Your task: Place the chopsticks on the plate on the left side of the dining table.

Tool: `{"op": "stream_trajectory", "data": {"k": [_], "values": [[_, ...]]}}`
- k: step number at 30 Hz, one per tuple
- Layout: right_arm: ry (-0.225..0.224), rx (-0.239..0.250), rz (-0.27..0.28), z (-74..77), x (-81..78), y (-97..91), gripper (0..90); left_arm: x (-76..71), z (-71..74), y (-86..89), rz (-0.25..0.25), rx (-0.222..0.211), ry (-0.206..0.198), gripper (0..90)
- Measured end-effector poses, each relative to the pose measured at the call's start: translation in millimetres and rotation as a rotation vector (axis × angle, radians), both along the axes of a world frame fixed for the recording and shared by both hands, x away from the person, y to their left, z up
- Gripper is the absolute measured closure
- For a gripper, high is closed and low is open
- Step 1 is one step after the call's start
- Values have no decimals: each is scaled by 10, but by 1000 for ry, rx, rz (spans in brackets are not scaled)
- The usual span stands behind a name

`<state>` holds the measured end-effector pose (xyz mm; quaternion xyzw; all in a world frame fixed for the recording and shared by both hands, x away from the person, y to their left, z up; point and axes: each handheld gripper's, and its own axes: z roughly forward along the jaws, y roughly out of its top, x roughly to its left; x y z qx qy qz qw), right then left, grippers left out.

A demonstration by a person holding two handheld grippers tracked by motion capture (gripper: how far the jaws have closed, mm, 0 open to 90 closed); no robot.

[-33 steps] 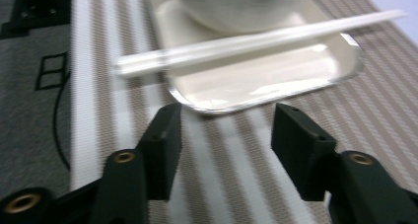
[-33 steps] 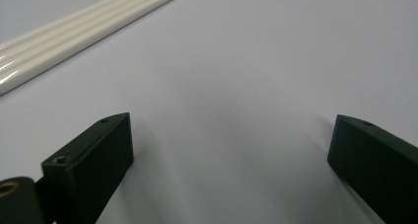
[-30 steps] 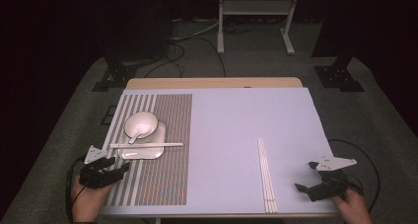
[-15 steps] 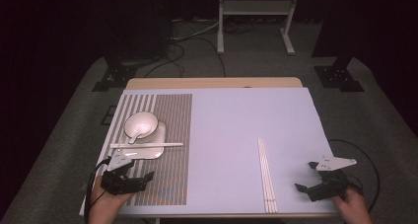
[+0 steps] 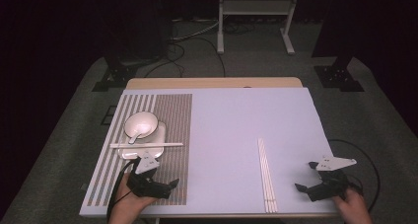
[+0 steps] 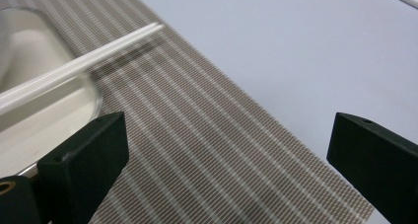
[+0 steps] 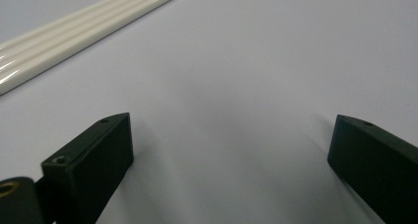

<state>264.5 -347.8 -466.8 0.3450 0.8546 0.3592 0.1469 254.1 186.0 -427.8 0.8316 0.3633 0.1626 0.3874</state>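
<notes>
A brown striped placemat [image 5: 172, 115] covers the table's left side. On it sits a white square plate [image 5: 157, 147] holding a white bowl [image 5: 140, 123] with a spoon in it. A pair of white chopsticks [image 5: 145, 145] lies across the plate. My left gripper [image 5: 170, 187] hovers open over the mat's front part, just in front of the plate, jaws pointing right. In the left gripper view the plate [image 6: 44, 130] and chopsticks [image 6: 79, 66] lie at the left. My right gripper [image 5: 304, 176] stands open near the front right corner, with nothing between its jaws.
Several white chopsticks [image 5: 266, 174] lie side by side on the pale blue table cover [image 5: 236, 125], left of the right gripper, and show again as chopsticks [image 7: 74, 36] in the right gripper view. Dark stands and cables sit on the floor behind the table.
My left gripper has moved from the mat's left edge rightward and toward the front, now over the mat in front of the plate. The right gripper has stayed put.
</notes>
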Motion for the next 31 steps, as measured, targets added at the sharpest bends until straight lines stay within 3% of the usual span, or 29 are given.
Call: {"op": "stream_trajectory", "data": {"k": [8, 17, 24, 31], "values": [[0, 0, 0, 0, 0, 0, 21, 61, -71, -269, -79, 22, -18, 0], [-1, 0, 0, -1, -1, 0, 21, 167, -233, -512, -152, 67, 16, 0], [-2, -1, -1, -1, -2, 1, 21, 189, -345, -590, -187, 94, 41, 0], [-2, -1, 0, -1, -2, 1, 21, 182, -358, -583, -188, 82, 30, 0]]}}
